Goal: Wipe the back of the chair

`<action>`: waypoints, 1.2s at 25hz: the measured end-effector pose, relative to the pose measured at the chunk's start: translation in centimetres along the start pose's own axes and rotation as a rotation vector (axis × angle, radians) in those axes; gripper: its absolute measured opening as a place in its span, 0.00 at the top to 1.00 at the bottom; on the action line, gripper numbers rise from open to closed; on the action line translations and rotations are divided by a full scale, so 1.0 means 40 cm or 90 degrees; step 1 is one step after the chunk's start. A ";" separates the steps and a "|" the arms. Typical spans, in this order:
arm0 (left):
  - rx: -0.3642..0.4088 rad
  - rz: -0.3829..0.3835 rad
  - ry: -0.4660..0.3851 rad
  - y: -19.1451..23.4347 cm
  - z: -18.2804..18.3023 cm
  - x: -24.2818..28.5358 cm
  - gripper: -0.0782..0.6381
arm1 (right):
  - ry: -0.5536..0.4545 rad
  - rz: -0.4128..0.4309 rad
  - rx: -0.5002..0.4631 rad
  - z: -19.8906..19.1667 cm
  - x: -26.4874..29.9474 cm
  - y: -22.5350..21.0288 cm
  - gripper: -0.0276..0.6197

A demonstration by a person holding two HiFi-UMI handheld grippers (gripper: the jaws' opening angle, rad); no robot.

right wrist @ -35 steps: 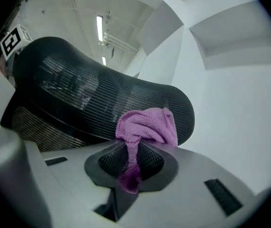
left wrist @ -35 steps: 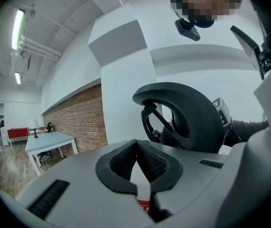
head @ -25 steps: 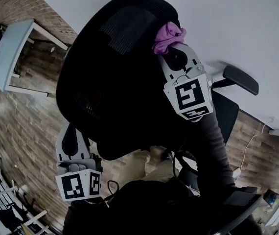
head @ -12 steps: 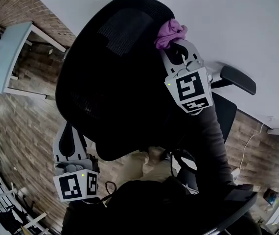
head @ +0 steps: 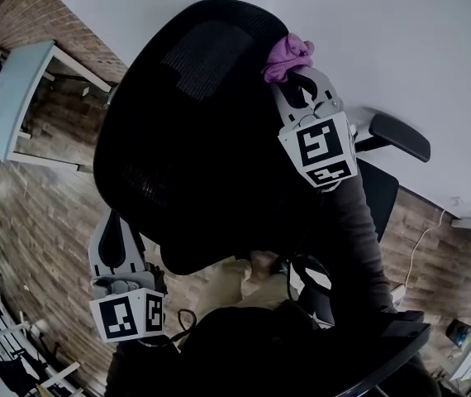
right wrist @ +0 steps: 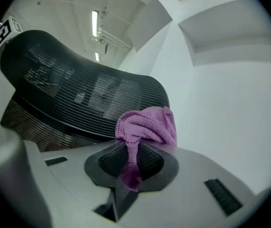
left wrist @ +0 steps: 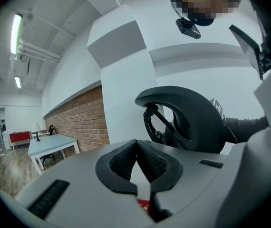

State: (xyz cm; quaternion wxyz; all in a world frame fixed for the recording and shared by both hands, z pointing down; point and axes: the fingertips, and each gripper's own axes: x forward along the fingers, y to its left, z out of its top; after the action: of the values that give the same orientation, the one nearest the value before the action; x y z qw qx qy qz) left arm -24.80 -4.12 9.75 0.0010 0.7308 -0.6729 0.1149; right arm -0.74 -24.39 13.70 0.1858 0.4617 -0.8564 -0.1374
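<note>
- Left tongs (head: 118, 222), lowest and nearest, beside the lower left edge of the chair back (head: 194, 114): pads closed tip to tip, nothing between.
- Dark sleeve (head: 347, 230), reaching up behind the right tongs (head: 302, 77).
- Chair back, black mesh, filling the middle and hiding most of the floor (head: 37, 222).
- Right tongs at the chair back's upper right edge: clamped on a purple cloth (head: 287, 56), its bunched end pressed against the mesh rim.
- Armrest (head: 401, 136), black, just right of the right tongs.
- Wood-plank floor, left.
- Light-blue counter (head: 12, 89), far left, by a brick wall (left wrist: 78, 118).
- White wall (head: 384, 40) beyond.
</note>
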 end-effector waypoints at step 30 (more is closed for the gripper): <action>-0.002 0.019 -0.007 0.000 0.005 -0.071 0.88 | 0.019 -0.103 0.040 -0.026 0.032 -0.157 0.88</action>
State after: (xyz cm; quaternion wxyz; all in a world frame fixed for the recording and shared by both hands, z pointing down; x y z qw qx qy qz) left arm -24.96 -1.37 9.07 -0.0034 0.7213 -0.6839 0.1099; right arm 3.71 -28.90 12.32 0.1724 0.5369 -0.8173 -0.1181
